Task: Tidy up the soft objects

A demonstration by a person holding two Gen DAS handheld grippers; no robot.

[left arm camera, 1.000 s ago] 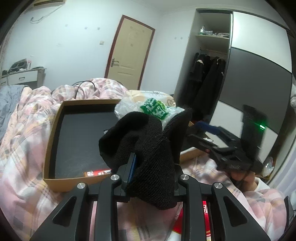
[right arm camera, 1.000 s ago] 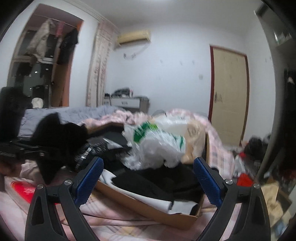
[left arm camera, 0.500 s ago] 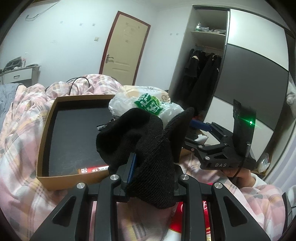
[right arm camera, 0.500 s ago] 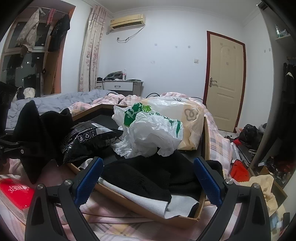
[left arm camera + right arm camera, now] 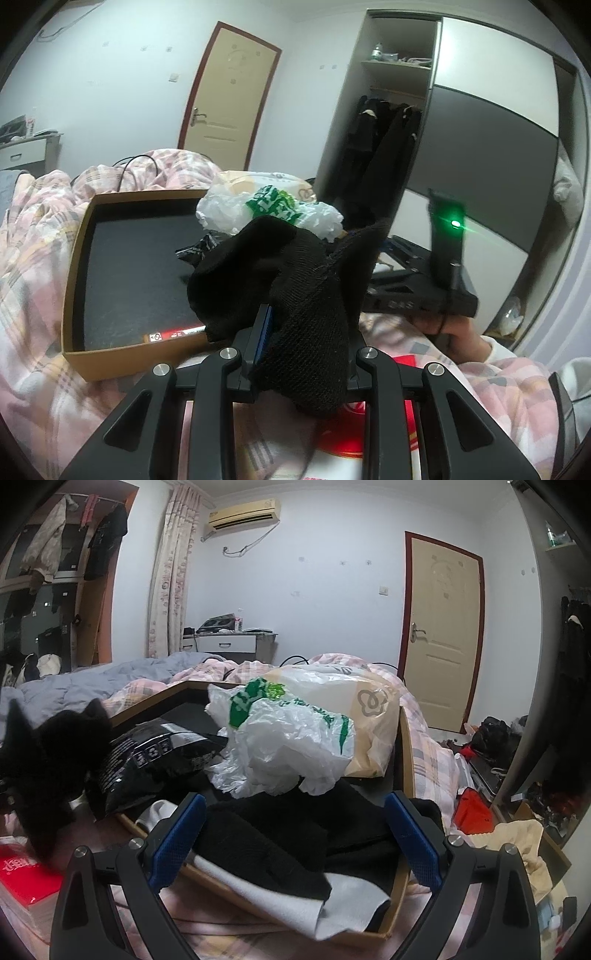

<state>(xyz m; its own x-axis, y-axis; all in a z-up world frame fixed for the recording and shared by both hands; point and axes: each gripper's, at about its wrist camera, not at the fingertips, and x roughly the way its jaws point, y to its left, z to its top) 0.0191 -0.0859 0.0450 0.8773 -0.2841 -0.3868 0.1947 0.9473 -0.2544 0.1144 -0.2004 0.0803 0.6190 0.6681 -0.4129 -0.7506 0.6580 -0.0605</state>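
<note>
My left gripper [image 5: 295, 332] is shut on a black knit sock [image 5: 291, 288], which bunches up over its blue pads and hides the fingertips. The sock hangs just before the near edge of a brown cardboard box [image 5: 77, 258] on the bed. In the right wrist view the same sock [image 5: 44, 760] shows at the far left. My right gripper [image 5: 291, 834] is open, its blue pads [image 5: 177, 838] wide apart over black clothes [image 5: 280, 842] and a white cloth [image 5: 332, 901] in the box's near corner. A white-and-green plastic bag [image 5: 288, 746] and a black plastic pouch [image 5: 159, 757] also lie in the box.
The box has a black floor [image 5: 136, 266] bare on its left half. A pink plaid quilt [image 5: 33, 229] covers the bed. A red-and-white booklet [image 5: 22, 878] lies by the box. A beige bag [image 5: 369, 716] leans at the box's far side. Wardrobe [image 5: 480, 147] and door [image 5: 439, 635] stand behind.
The left wrist view has swung slightly, so the box sits a bit further left; the sock stays clamped. The right gripper has dipped a little closer over the clothes in the box.
</note>
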